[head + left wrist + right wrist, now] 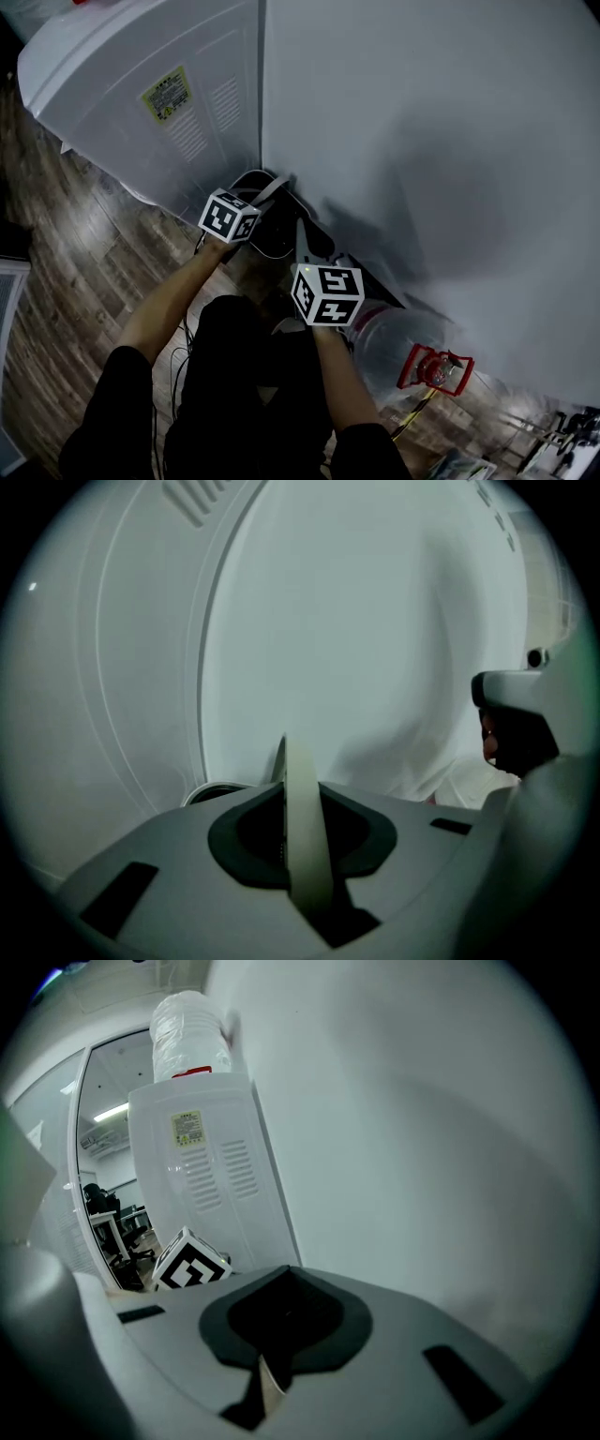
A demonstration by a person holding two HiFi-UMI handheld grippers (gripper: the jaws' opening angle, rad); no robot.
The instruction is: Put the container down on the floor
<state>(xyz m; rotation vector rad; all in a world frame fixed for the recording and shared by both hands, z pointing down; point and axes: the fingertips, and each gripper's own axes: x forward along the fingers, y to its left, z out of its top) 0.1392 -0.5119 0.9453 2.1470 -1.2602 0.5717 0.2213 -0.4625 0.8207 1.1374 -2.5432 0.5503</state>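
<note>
Left gripper (302, 855) and right gripper (267, 1382) fingers (187, 855) each pinch container (270, 234) rim.

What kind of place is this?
Probably an office or lab corner: a water dispenser with a bottle on top stands against a plain white wall, the floor is wood plank, and desks and chairs show beyond.

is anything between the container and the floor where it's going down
Nothing visible does. The left claw and right claw hold the container by the water dispenser; the floor right under it is hidden.
</note>
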